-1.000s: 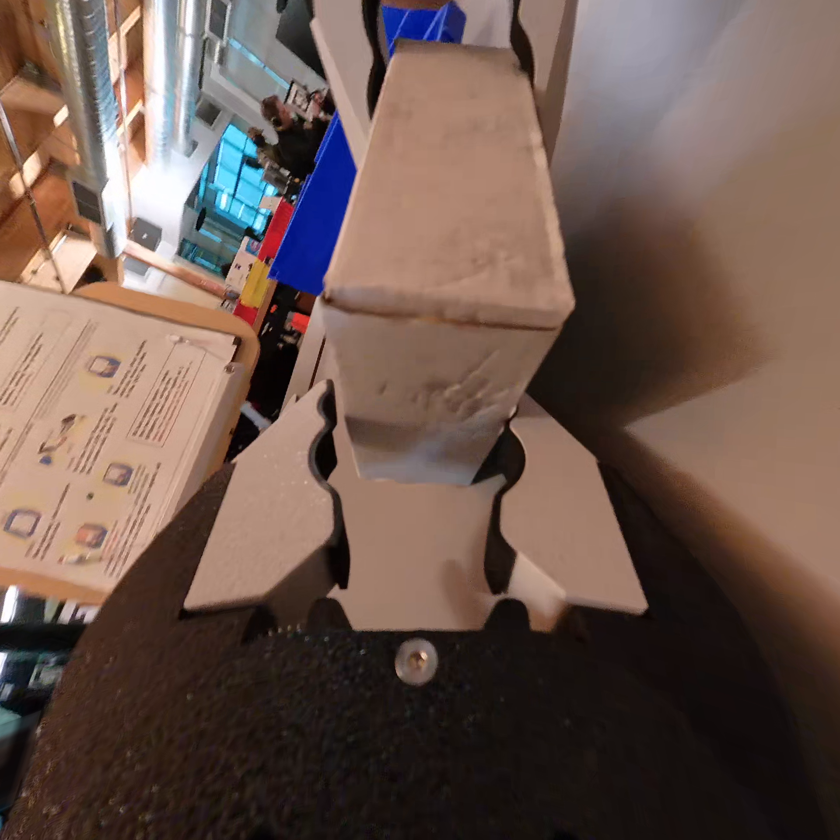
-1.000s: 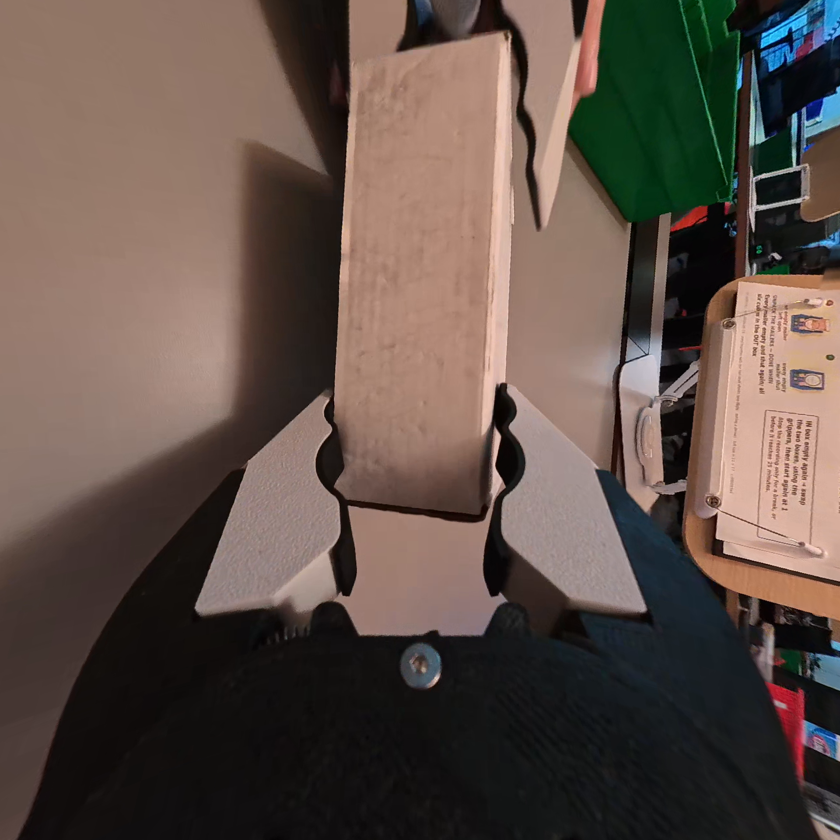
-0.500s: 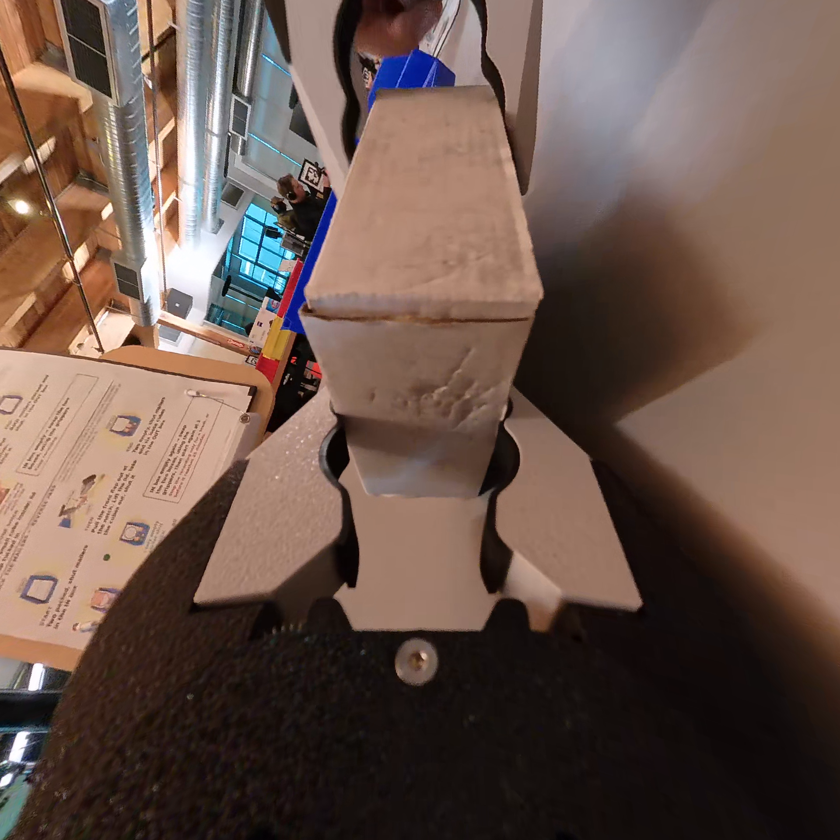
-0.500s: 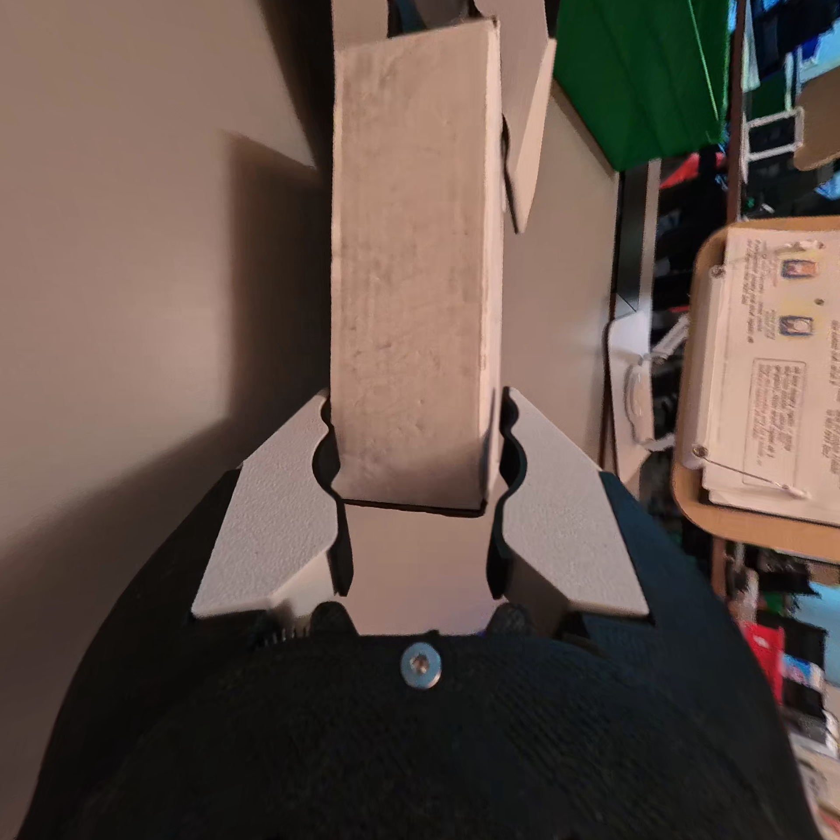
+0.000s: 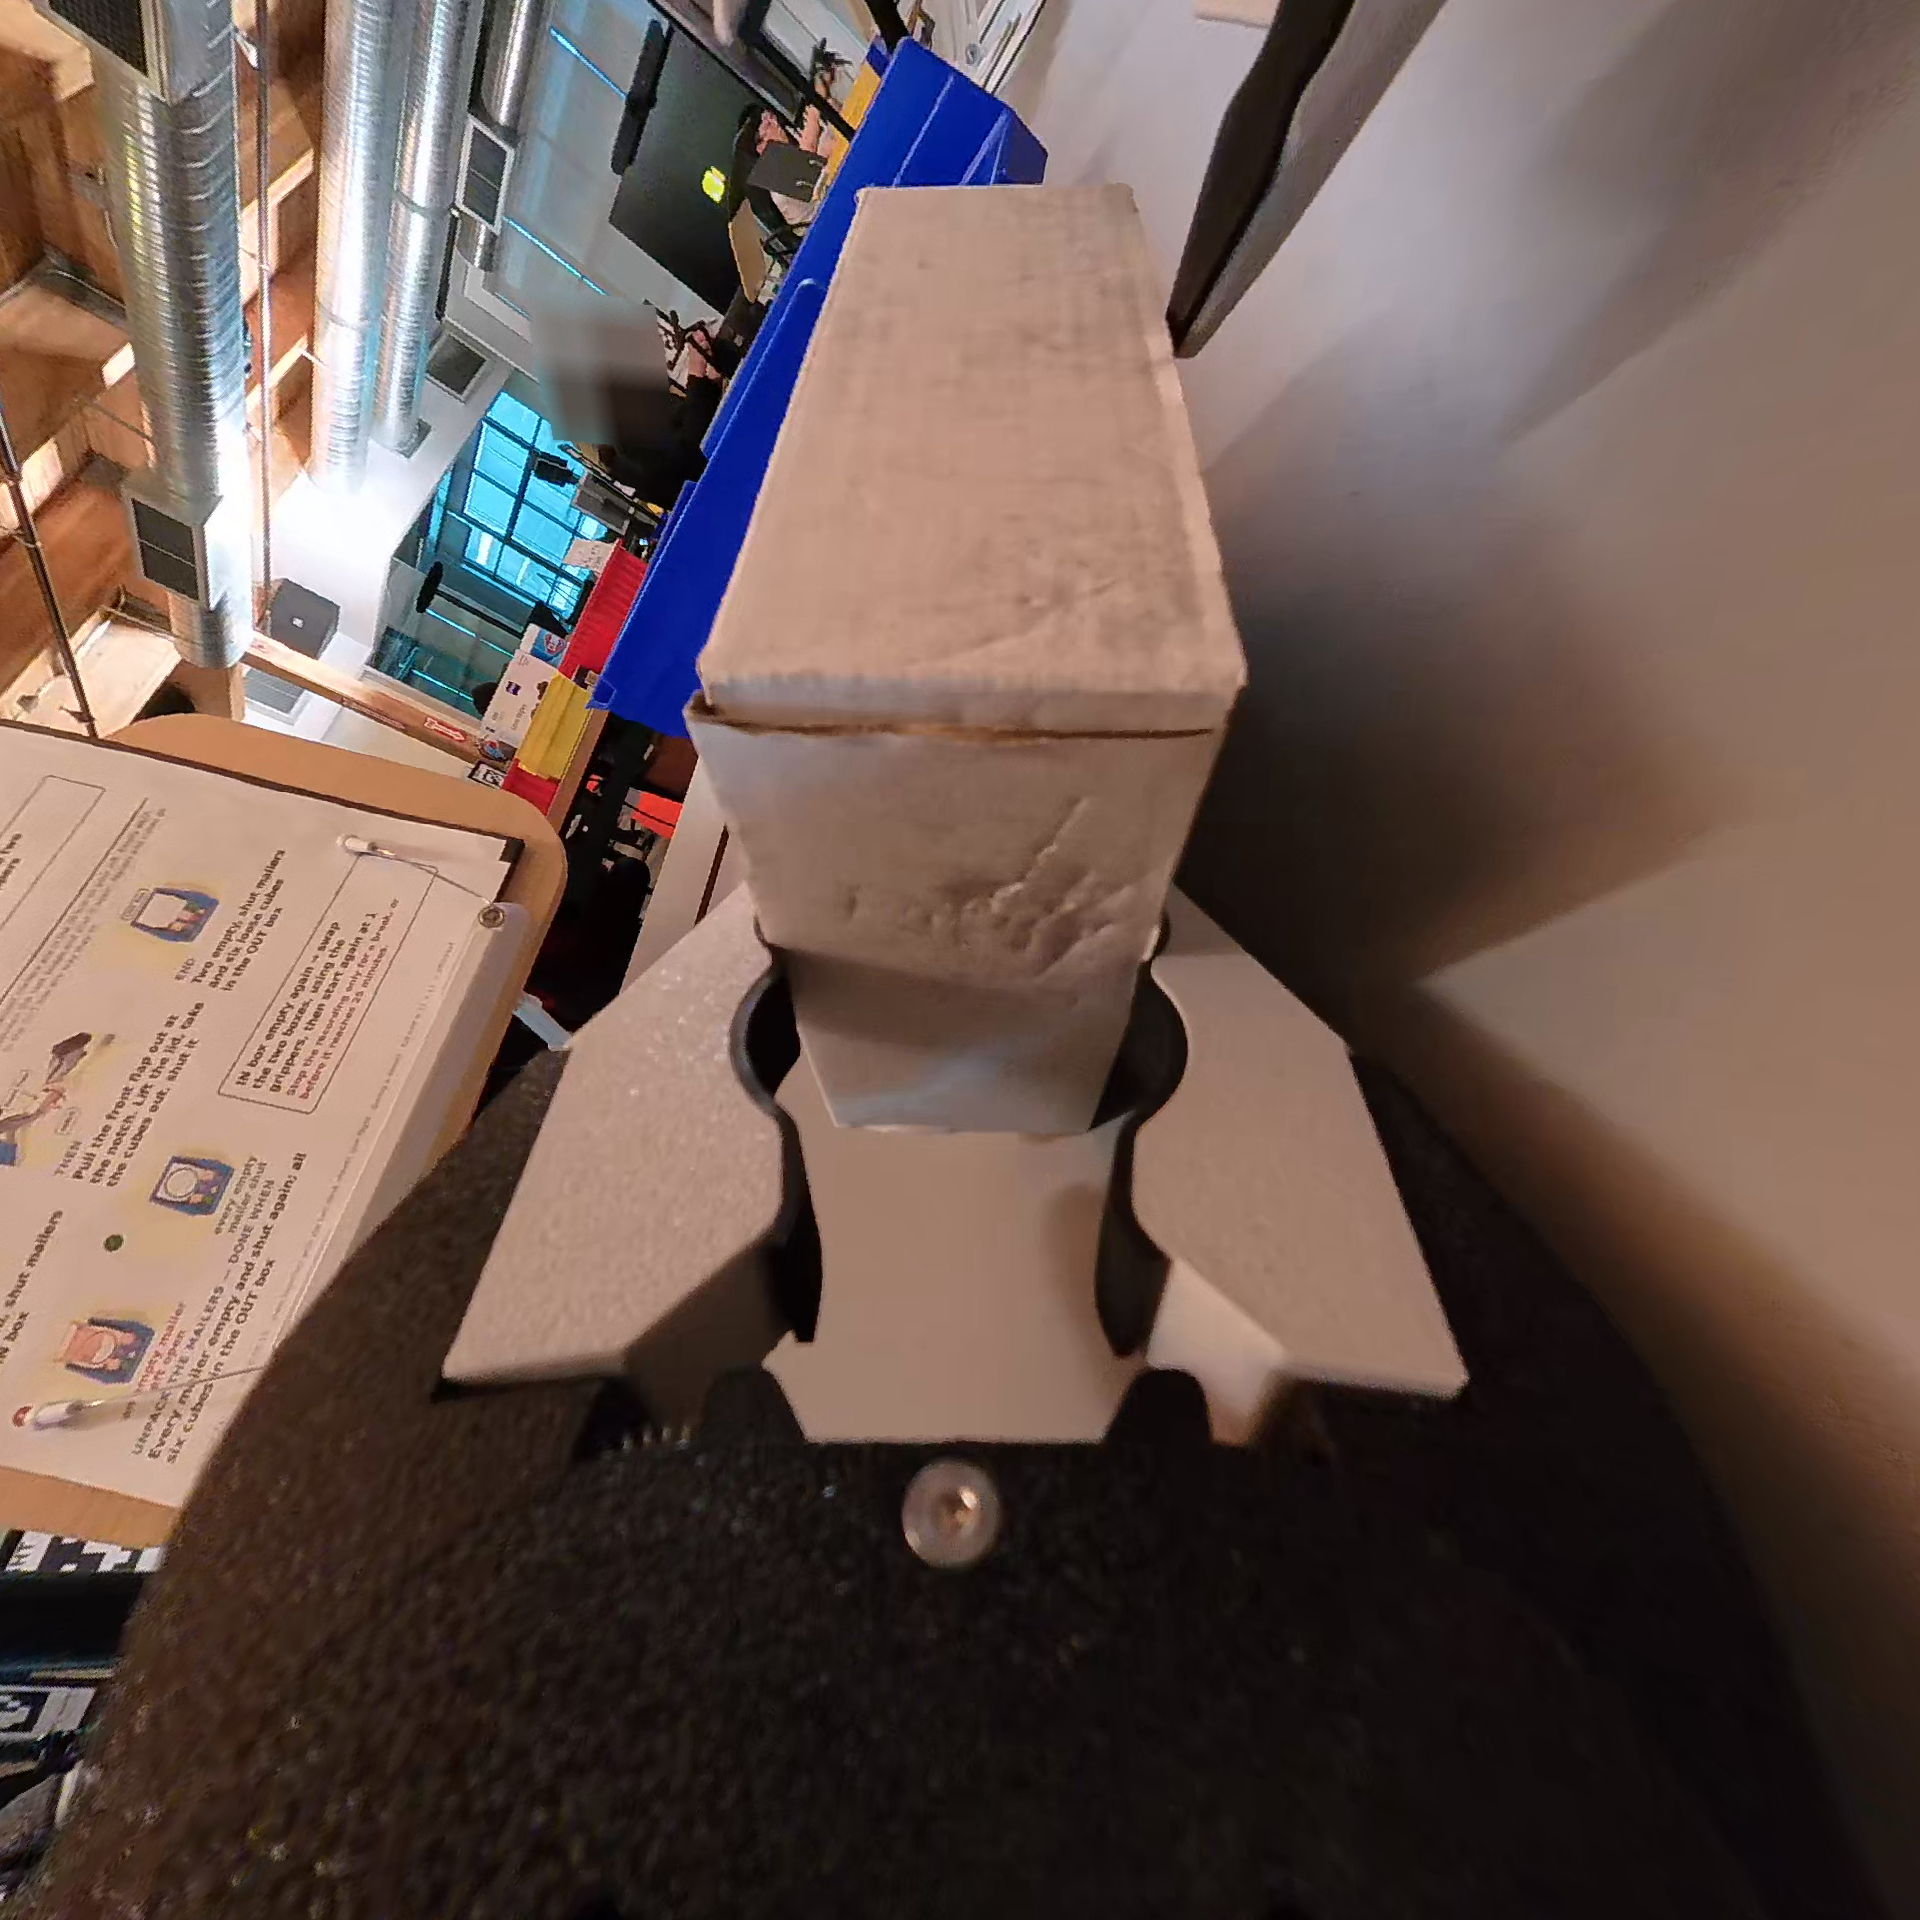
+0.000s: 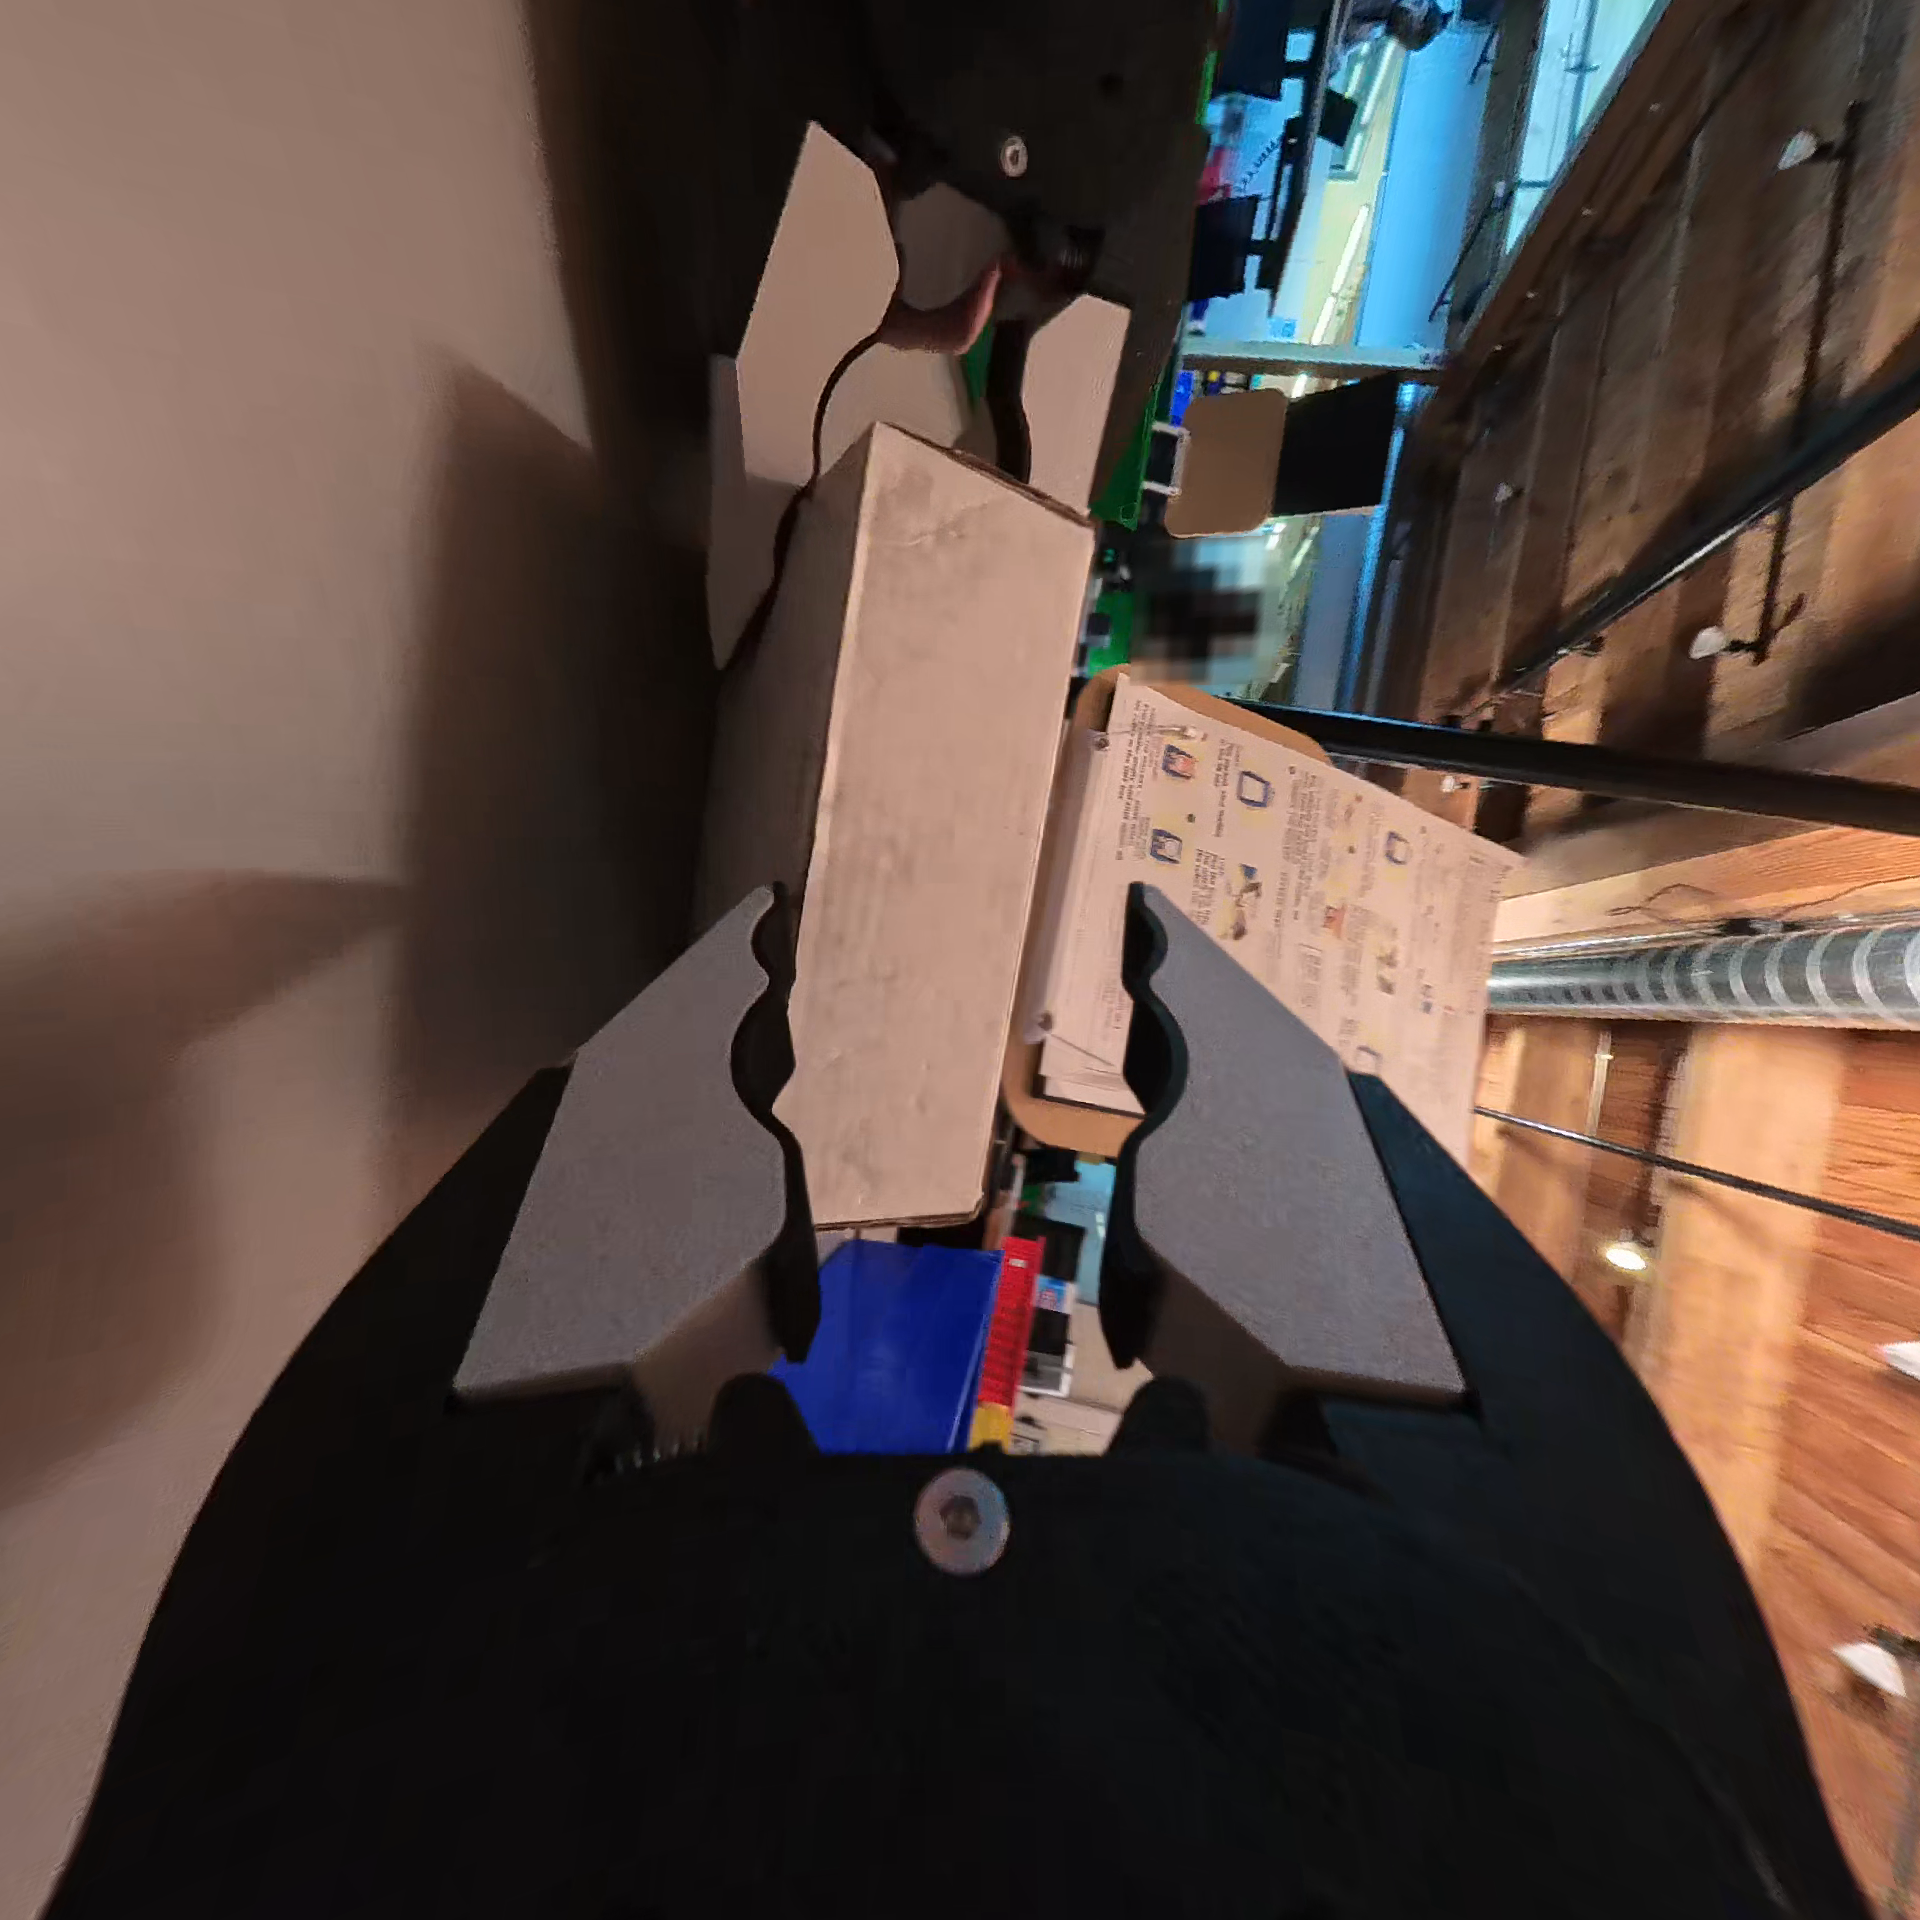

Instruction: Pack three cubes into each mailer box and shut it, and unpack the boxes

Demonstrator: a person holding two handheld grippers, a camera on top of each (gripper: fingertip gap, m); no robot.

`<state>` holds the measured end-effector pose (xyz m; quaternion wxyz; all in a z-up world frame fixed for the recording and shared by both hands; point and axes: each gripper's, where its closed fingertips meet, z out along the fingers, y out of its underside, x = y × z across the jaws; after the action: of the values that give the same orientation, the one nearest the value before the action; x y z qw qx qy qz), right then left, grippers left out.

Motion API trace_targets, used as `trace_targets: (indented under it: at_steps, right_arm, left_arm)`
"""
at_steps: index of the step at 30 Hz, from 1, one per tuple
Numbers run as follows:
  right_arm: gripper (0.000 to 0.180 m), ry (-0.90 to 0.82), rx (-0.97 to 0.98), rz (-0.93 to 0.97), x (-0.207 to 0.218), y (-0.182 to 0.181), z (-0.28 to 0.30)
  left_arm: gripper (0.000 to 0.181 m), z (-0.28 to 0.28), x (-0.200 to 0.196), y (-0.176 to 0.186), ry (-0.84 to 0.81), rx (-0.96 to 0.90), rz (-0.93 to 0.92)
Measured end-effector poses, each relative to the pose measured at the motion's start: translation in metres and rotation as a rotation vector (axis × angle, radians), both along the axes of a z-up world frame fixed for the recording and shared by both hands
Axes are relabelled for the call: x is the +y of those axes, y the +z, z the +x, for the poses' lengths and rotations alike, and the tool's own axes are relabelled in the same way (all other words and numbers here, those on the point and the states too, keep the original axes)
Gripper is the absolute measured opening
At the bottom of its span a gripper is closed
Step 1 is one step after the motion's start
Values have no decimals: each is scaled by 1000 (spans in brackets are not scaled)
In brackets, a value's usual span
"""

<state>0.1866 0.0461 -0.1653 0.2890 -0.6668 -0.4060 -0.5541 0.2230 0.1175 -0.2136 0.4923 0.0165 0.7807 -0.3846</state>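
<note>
A closed white mailer box (image 5: 977, 499) is gripped at its near end by my left gripper (image 5: 961, 997), which is shut on it and holds it just off the beige table (image 5: 1662, 623). In the right wrist view the same box (image 6: 935, 831) reaches in between the fingers of my right gripper (image 6: 956, 914), which is open. The box lies against the left finger (image 6: 665, 1143) and stands clear of the right one. The left gripper (image 6: 925, 416) shows at the box's far end. No cubes are in view.
A blue bin (image 5: 727, 499) stands behind the box and also shows in the right wrist view (image 6: 894, 1340). An instruction sheet on a wooden board (image 5: 208, 1091) stands off the table edge, and shows in the right wrist view (image 6: 1278, 862).
My right gripper has opened, let go of the box's end and swung away from the table side. My left gripper keeps its hold on the box.
</note>
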Motion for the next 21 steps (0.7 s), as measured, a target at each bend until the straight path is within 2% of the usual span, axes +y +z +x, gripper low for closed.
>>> trace_targets:
  at_steps: [6, 10, 16, 21]
  right_arm:
    - [51, 7, -217, 49, -3, -2, -4]
    - [21, -4, -381, 45, -8, -12, -3]
    - [18, -60, -361, 110, -9, -12, 6]
    - [0, -55, -351, 100, -9, -21, 17]
  left_arm:
    - [61, 1, 1, 0, 4, 14, -10]
    - [61, 1, 1, 0, 4, 28, -18]
    - [60, 3, 2, 1, 21, 27, -23]
    - [60, 6, 3, 1, 42, 24, -22]
